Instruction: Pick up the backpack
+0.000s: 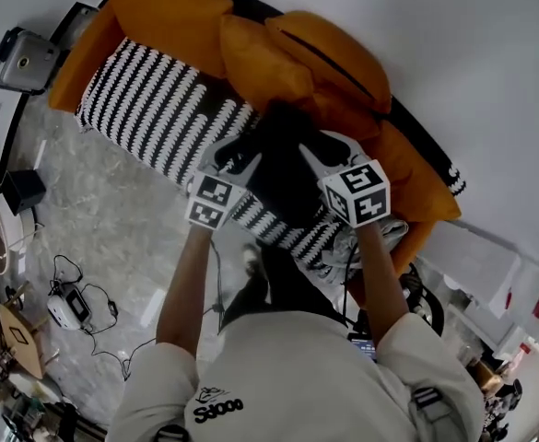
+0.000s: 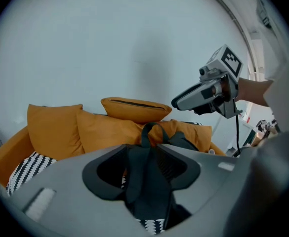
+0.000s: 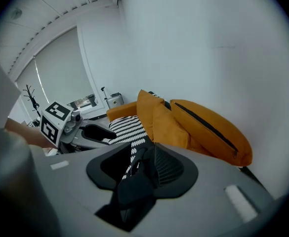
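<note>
A black backpack [image 1: 278,168] lies on the sofa's black-and-white zigzag seat [image 1: 154,109], in front of orange cushions [image 1: 315,53]. My left gripper [image 1: 237,155] is at its left side and my right gripper [image 1: 320,155] at its right. In the left gripper view the left gripper [image 2: 145,149] stands open, with a black strap [image 2: 144,181] hanging loosely between its jaws and the top loop [image 2: 151,130] beyond. The right gripper [image 3: 144,154] is also open, and dark backpack fabric [image 3: 134,186] lies in its gap. Each gripper view shows the other gripper [image 2: 203,95] [image 3: 92,135].
A white wall rises behind the sofa. Left of it is a marble floor with cables and a small device [image 1: 71,307] and a grey box [image 1: 25,58]. A cluttered shelf [image 1: 509,293] stands at the right. An orange zipped cushion [image 3: 208,127] tops the pile.
</note>
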Demonstrator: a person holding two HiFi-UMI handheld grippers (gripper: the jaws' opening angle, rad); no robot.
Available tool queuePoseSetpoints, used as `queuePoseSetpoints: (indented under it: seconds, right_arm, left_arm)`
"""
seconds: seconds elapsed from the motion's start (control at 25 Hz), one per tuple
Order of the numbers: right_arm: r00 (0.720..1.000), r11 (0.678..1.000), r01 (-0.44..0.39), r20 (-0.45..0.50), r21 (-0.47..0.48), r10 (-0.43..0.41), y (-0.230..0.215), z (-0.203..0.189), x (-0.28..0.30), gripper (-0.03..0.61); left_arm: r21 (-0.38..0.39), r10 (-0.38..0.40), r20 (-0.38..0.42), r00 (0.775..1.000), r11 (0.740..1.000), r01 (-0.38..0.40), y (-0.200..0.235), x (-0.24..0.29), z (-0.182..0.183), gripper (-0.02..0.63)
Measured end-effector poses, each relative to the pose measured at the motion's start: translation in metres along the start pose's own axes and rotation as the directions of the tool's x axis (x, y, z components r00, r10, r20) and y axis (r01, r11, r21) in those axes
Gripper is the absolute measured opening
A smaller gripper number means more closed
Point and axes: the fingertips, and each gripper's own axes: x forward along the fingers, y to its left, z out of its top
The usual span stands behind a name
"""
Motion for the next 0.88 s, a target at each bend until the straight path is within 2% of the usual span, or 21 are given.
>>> queuePoseSetpoints:
  seconds: [0.12,0.28,0.4,0.64,0.88]
  right_arm:
    - [1.0,1.0,-0.011,-0.024,0.017,0.012,-0.008,-0.01,0.017,0.16]
    - [0.998,0.999,-0.026,-0.057,0.042,0.028,-0.019,-0.023,0.04,0.181]
    - [0.996,0.997,-0.041,-0.078,0.061,0.046,-0.024,-0.033,0.057,0.195]
    - [0.992,0.993,-0.062,-0.102,0.097,0.072,-0.035,-0.044,0.088,0.202]
    - [0.988,0.995,-0.078,-0.131,0.068,0.086,-0.04,-0.049,0.106,0.206]
  left_arm:
    - [-0.017,-0.02,-0.027,0.999,1.0,0.019,0.007,0.02,-0.017,0.216]
    - [-0.028,-0.107,-0.035,0.994,0.994,0.107,0.008,0.044,-0.034,0.284]
    - [-0.015,-0.16,-0.049,0.986,0.987,0.159,0.009,0.062,-0.046,0.296]
    - [-0.022,-0.202,-0.119,0.972,0.979,0.201,0.019,0.092,-0.08,0.31]
    - [-0.042,-0.25,-0.16,0.955,0.968,0.246,0.019,0.113,-0.1,0.319]
